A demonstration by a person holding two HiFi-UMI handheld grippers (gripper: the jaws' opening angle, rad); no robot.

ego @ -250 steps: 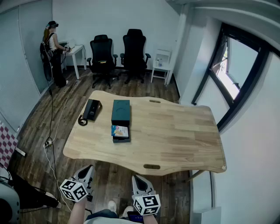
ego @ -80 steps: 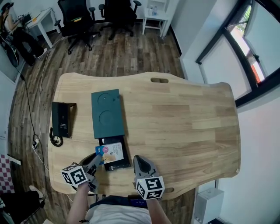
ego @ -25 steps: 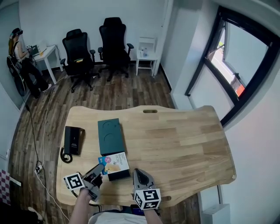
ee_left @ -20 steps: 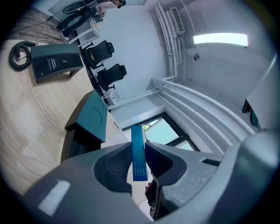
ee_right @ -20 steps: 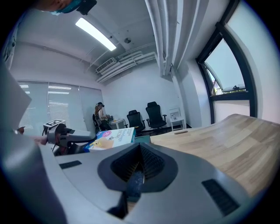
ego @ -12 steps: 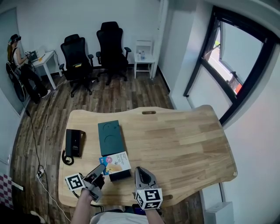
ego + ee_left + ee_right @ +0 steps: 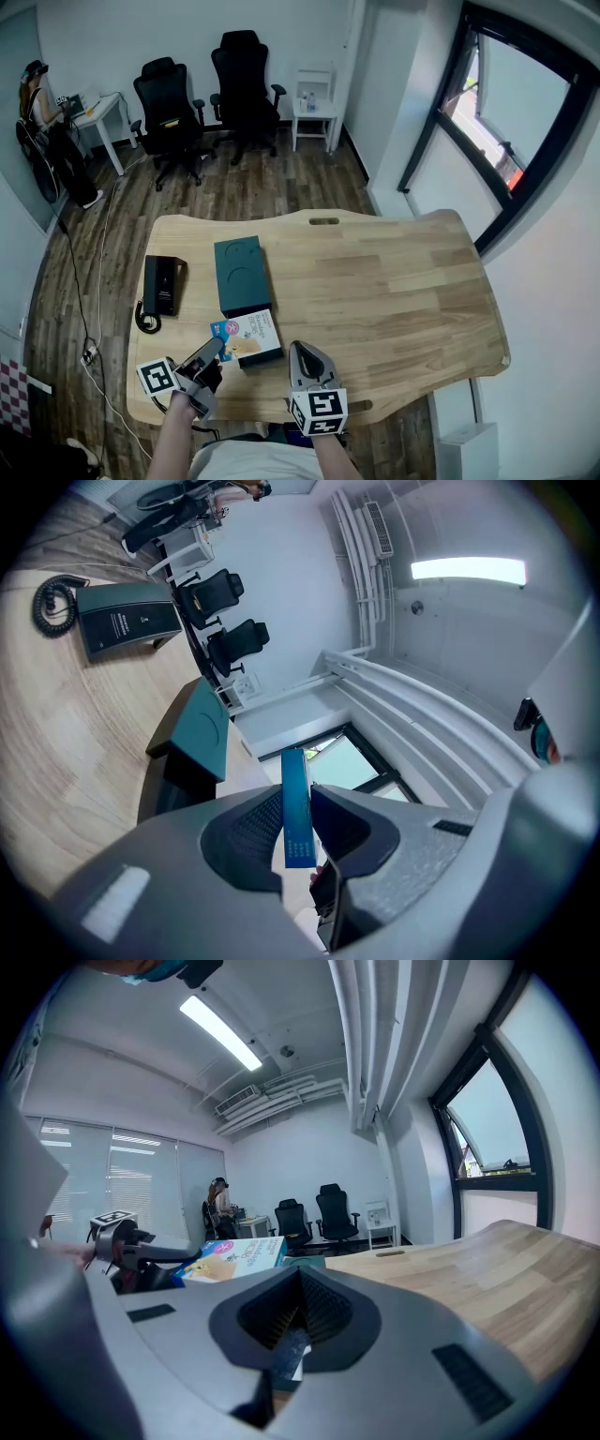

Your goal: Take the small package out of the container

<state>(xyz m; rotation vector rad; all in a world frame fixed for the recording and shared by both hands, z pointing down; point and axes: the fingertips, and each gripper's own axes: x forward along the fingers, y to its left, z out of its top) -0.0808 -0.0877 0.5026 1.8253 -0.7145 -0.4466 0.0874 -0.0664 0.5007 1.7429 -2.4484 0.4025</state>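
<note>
From the head view, the wooden table [image 7: 394,291] fills the middle, and down at its 7 o'clock corner the left gripper [image 7: 212,349] has the small package [image 7: 247,336] pinched by its left edge, light printed face up and a touch tilted. A dark sliver of the container [image 7: 266,360] peeks out under the package's near edge. The teal lid [image 7: 243,274] lies flat at 12 o'clock of the package, and a black desk phone [image 7: 163,285] sits at 9 o'clock of that lid. The right gripper [image 7: 302,351] hangs at 3 o'clock of the package, just beside it and apart from it, nose pointing up the table. Two black office chairs [image 7: 234,80] stand on the floor beyond the table's far edge. Over to the left gripper view: here's the grip, clear as day, both pads squeezed on the thin blue edge of the package [image 7: 295,799], which stands up between them. Past the fingers, the teal lid [image 7: 199,728] is at 10 o'clock with the phone [image 7: 127,621] farther out toward 11 o'clock. Now the right gripper view: its fingers are drawn together to a narrow slit, nothing clamped that I can make out. The package [image 7: 239,1255] floats at 10 o'clock of the jaws, carried by the other gripper, with bare tabletop [image 7: 469,1269] running off toward 3 o'clock.
</note>
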